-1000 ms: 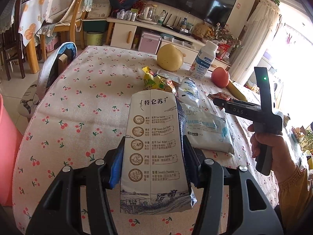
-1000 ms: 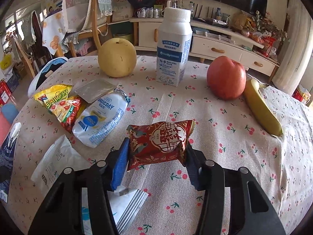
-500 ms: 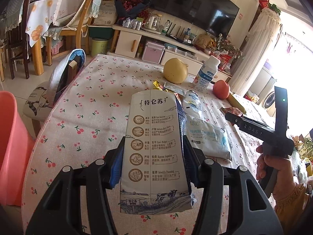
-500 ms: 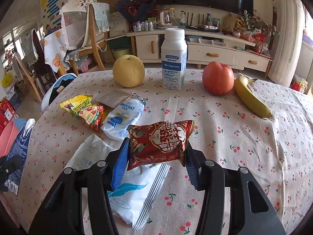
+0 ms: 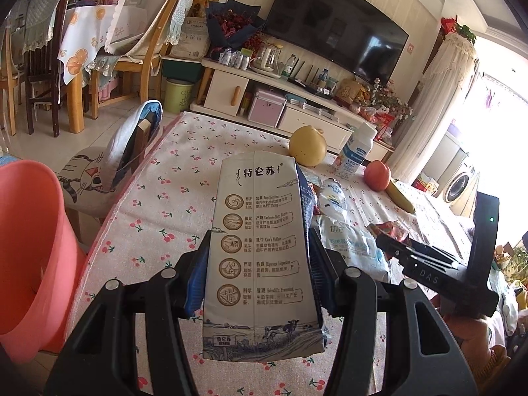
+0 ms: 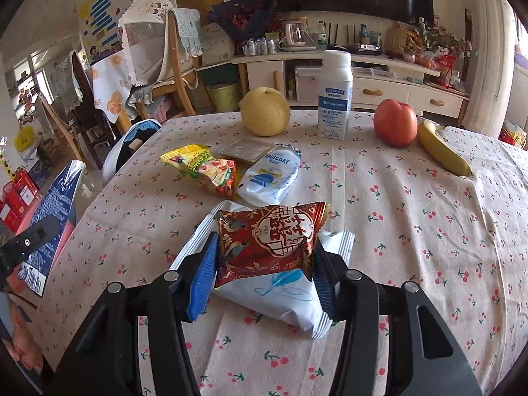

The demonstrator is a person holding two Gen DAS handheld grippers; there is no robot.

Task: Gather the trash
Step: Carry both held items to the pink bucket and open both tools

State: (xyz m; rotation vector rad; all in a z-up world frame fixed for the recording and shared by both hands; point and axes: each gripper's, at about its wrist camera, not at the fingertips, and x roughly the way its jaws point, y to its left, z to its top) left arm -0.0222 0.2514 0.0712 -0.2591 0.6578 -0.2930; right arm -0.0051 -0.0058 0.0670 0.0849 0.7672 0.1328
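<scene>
Beside table [image 5: 184,178]: pink bin [image 5: 29,247], inside hidden; milk carton [image 5: 260,250] gripped.

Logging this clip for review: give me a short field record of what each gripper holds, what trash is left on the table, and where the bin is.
left gripper: shut on milk carton
right gripper: shut on red snack wrapper
trash on table: yellow snack bag, white pouch, white packet
not trash: pear, bottle, apple, banana
bin: pink tub, beside the table
</scene>
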